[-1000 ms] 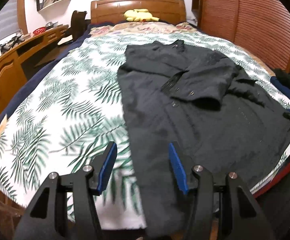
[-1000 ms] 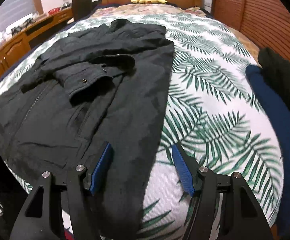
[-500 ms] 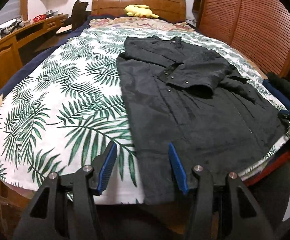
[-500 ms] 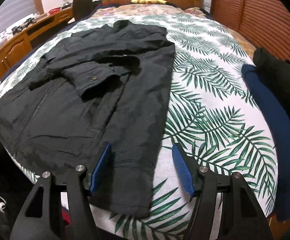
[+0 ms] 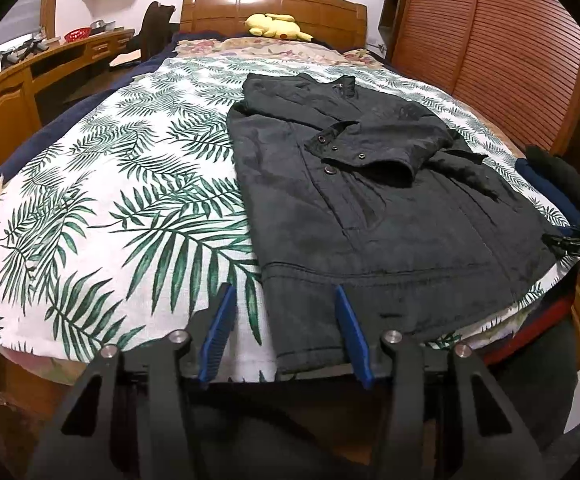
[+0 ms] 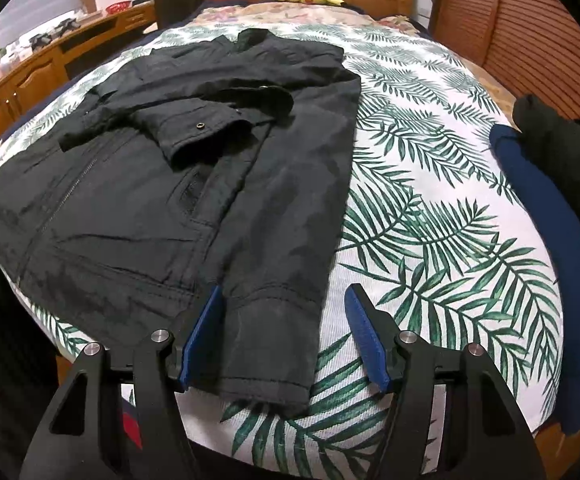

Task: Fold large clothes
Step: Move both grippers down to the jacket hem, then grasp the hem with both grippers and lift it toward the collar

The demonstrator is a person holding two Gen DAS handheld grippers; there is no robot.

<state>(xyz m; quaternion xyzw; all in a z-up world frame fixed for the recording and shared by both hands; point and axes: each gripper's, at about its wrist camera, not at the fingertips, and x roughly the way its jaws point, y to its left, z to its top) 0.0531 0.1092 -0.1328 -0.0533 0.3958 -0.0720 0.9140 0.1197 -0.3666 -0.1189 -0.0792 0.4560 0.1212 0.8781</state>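
Nearest the left wrist camera, the left tongs [image 5: 285, 336] hover over the foot edge of the bed [image 5: 89, 208]; their blue pads stand moderately apart and have just been closing a little, framing the lower left hem corner of the black jacket [image 5: 370, 208] without pressing on it. In the right wrist view, the right tongs [image 6: 285, 336] hang over the same foot edge, set wide, with the jacket's lower right hem corner between the pads but not gripped. The jacket lies spread flat on the palm-leaf bedspread [image 6: 430, 220], hem towards the foot of the bed, collar towards the headboard [image 5: 273, 4], one sleeve folded across its chest. On the jacket's right, well apart from it, dark blue and black folded clothes [image 6: 550, 208] sit at the bed's edge. Beyond the collar, a yellow plush toy [image 5: 275, 26] rests against the headboard.
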